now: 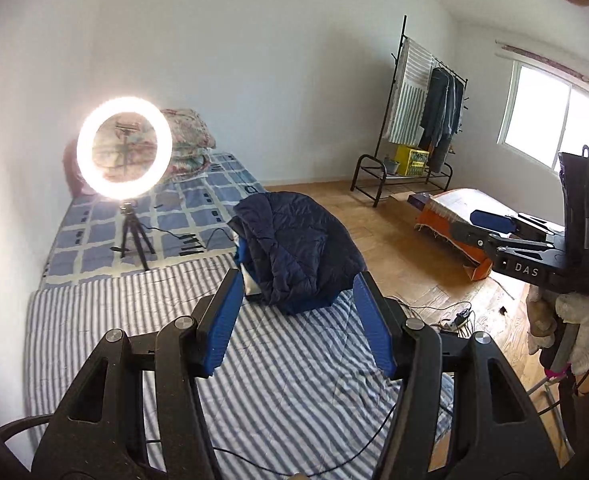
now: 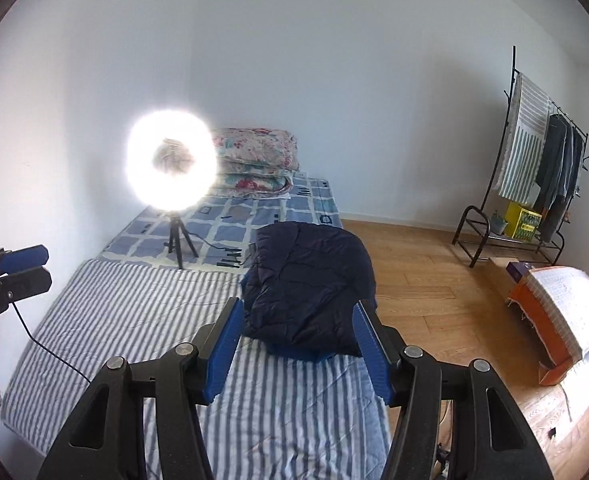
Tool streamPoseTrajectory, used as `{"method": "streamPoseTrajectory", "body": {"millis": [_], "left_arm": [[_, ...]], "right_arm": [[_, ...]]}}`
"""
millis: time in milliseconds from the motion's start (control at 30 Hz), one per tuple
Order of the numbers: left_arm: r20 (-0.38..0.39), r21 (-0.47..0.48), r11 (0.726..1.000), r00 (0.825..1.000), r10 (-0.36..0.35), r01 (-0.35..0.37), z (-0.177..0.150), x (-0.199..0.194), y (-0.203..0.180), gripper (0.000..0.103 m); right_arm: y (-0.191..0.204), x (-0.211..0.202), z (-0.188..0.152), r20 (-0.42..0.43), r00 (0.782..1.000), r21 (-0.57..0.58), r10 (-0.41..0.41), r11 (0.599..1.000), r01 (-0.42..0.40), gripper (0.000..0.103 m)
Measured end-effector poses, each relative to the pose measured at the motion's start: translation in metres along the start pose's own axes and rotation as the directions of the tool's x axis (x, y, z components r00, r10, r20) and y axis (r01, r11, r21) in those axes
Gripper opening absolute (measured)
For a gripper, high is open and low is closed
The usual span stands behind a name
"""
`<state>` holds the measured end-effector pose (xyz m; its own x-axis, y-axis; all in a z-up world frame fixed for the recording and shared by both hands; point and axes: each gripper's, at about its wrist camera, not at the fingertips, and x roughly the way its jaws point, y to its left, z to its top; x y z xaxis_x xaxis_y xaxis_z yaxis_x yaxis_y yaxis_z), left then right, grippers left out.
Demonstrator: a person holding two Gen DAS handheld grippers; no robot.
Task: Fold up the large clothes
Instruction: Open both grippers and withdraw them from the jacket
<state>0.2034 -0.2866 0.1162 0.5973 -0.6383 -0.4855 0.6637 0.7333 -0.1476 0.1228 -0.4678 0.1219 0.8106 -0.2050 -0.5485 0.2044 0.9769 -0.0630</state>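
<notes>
- Navy quilted jacket (image 2: 308,292) is lying bundled in a thick mound on the striped mattress cover (image 2: 134,312), at its right edge, close to the far right corner where the stripes are meeting the blue checked sheet (image 2: 230,216).
- Bundle's long axis is running roughly from the near edge toward the far edge; part of the mound is overhanging the right edge above the wooden floor (image 2: 422,280). A brighter blue layer is peeking out underneath on the near side.
- Right gripper (image 2: 298,340) is hovering with fingers spread and nothing between them; the jacket is lying straight ahead of and below its tips, apart from both pads.
- Left gripper (image 1: 300,320) is likewise standing open and empty; the jacket is sitting ahead of it, offset slightly right.
- Judgement: the right hand is looking the nearer and better lined up of the two; neither is touching cloth.
- Judgement: folding is not yet started; the jacket is needing to be pulled inward and spread flat on the stripes first.
- Ring light on its tripod (image 2: 172,168) is standing on the checked sheet near the far left, its cable (image 1: 182,236) trailing toward the jacket: a snag risk.
- Containers: a yellow crate (image 1: 412,160) is sitting on the clothes rack's (image 1: 414,120) low shelf, contents not readable; an orange box (image 2: 554,328) on the floor is holding something pale, not identifiable.
</notes>
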Motion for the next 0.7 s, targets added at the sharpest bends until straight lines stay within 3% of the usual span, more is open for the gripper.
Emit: {"method": "streamPoseTrajectory", "body": {"millis": [367, 500, 600, 700], "left_arm": [[0.003, 0.012, 0.999, 0.999, 0.045, -0.045, -0.072, -0.099, -0.014, 0.061], [0.0, 0.035, 0.997, 0.997, 0.073, -0.073, -0.098, -0.113, -0.023, 0.07], [0.01, 0.035, 0.996, 0.996, 0.085, -0.085, -0.113, -0.122, -0.029, 0.072], [0.042, 0.017, 0.995, 0.994, 0.098, -0.098, -0.124, -0.132, -0.033, 0.083]], "right_arm": [[0.046, -0.076, -0.066, 0.048, 0.998, -0.043, 0.029, 0.999, -0.027, 0.07], [0.052, -0.093, -0.094, 0.061, 0.998, -0.031, 0.032, 0.999, -0.03, 0.078], [0.055, -0.101, -0.107, 0.074, 0.997, -0.041, 0.008, 0.999, -0.005, 0.083], [0.058, -0.109, -0.121, 0.086, 0.996, -0.031, -0.005, 0.999, 0.008, 0.088]]}}
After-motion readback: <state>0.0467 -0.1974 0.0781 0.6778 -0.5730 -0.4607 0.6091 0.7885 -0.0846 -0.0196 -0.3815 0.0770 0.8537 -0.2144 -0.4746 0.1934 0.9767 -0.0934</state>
